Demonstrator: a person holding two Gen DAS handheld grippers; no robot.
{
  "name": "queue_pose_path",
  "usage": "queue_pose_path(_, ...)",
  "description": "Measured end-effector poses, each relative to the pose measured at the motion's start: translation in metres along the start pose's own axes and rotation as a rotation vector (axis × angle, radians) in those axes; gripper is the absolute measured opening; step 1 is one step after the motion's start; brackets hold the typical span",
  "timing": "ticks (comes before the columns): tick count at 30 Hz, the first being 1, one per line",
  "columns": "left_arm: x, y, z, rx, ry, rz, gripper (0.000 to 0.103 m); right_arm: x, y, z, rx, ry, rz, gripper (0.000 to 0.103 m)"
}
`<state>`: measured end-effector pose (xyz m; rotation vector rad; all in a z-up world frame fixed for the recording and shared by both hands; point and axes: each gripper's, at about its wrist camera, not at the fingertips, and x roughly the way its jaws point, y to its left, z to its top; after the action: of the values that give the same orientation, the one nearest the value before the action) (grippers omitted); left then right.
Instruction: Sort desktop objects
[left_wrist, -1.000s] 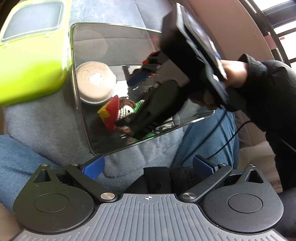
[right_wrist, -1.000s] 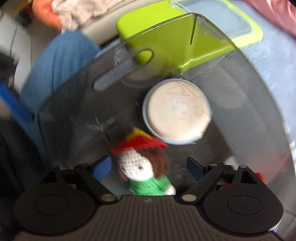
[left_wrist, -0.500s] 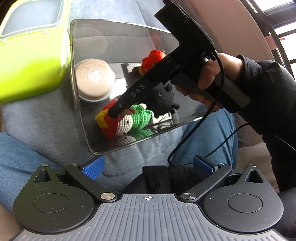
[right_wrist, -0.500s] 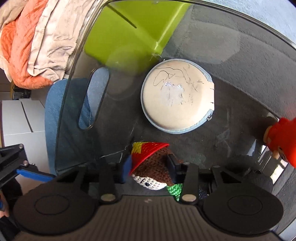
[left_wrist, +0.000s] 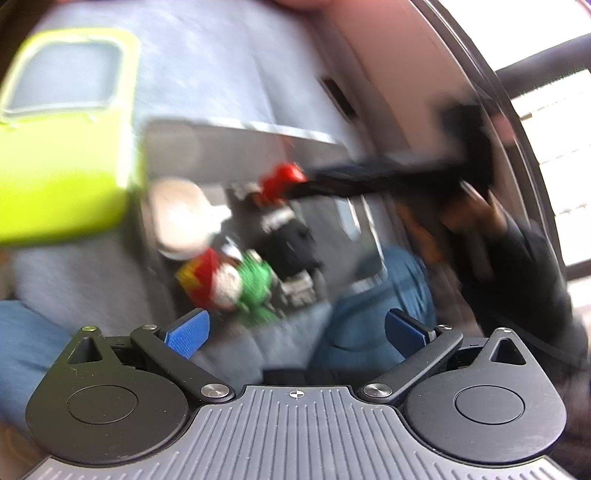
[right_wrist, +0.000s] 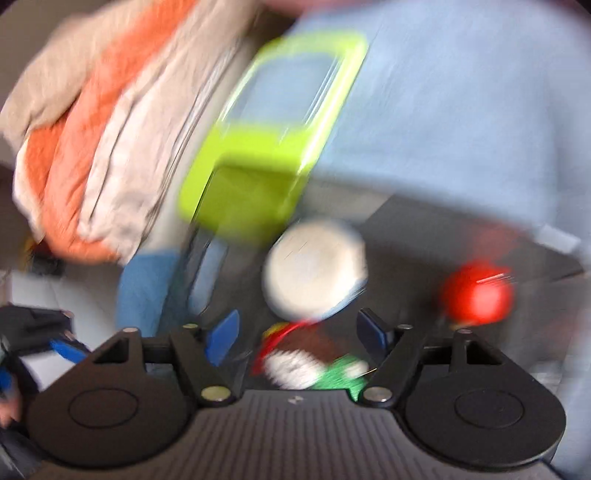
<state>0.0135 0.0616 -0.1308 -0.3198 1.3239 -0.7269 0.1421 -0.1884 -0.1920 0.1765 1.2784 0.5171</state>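
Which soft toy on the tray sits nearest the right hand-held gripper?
The crocheted doll with the red hat and green body, lying just below the right hand-held gripper, whose jaws are opening. The red toy sits farther right.

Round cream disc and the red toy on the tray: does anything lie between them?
No. In the right wrist view the stretch between the round cream disc and the red toy is bare dark tray surface, though the picture is blurred.

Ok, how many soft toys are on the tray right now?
3, blur may hide more: a red-hatted doll at the near edge, a black toy beside it, a red toy further back.
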Motion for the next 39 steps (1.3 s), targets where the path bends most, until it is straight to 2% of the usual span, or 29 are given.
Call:
queue_pose_path(2, -0.001, 0.006, 0.006, -0.032, -0.014, 0.016, 0.103, -0.028, -0.011, -0.006, 0.007, -0.080, -0.051, 0.089)
queue_pose_path(3, -0.001, 0.008, 0.009, -0.045, -0.017, 0.017, 0.103, -0.033, -0.018, -0.010, 0.035, -0.076, -0.055, 0.091)
queue_pose_path(7, 0.008, 0.000, 0.014, -0.056, -0.012, -0.004, 0.103, -0.011, -0.025, -0.018, 0.075, 0.065, -0.155, 0.092)
queue_pose_path(11, 0.032, -0.029, 0.002, 0.053, 0.081, -0.008, 0.103, 0.038, -0.014, -0.027, -0.041, 0.232, -0.305, 0.091)
queue_pose_path(14, 0.047, -0.048, -0.012, 0.145, 0.141, 0.003, 0.103, 0.072, -0.010, -0.022, -0.111, 0.327, -0.447, 0.081)
queue_pose_path(17, 0.054, -0.050, -0.022, 0.176, 0.172, -0.008, 0.103, 0.079, -0.001, -0.013, -0.190, 0.286, -0.562, 0.081)
queue_pose_path(19, 0.054, -0.043, -0.025, 0.159, 0.174, -0.016, 0.103, 0.079, 0.000, -0.008, -0.215, 0.239, -0.625, 0.081)
queue_pose_path(21, 0.053, -0.036, -0.026, 0.132, 0.163, -0.011, 0.103, 0.082, -0.004, -0.003, -0.228, 0.206, -0.666, 0.076)
queue_pose_path(22, 0.051, -0.032, -0.026, 0.118, 0.157, -0.010, 0.103, 0.083, -0.007, -0.001, -0.232, 0.195, -0.669, 0.065)
queue_pose_path(23, 0.050, -0.028, -0.026, 0.106, 0.152, -0.011, 0.103, 0.085, -0.010, 0.000, -0.236, 0.183, -0.671, 0.047)
queue_pose_path(25, 0.049, -0.021, -0.026, 0.087, 0.148, -0.014, 0.103, 0.085, -0.014, 0.002, -0.211, 0.158, -0.649, 0.047)
queue_pose_path(30, 0.049, -0.013, -0.024, 0.063, 0.152, -0.026, 0.103, 0.067, -0.014, 0.013, -0.044, 0.133, -0.415, 0.046)
queue_pose_path(37, 0.052, -0.025, -0.027, 0.116, 0.171, -0.015, 0.103, 0.071, -0.051, 0.013, 0.300, 0.214, -0.143, 0.046)
queue_pose_path(39, 0.053, -0.027, -0.028, 0.118, 0.171, -0.011, 0.103, 0.070, -0.056, 0.012, 0.359, 0.217, -0.120, 0.046)
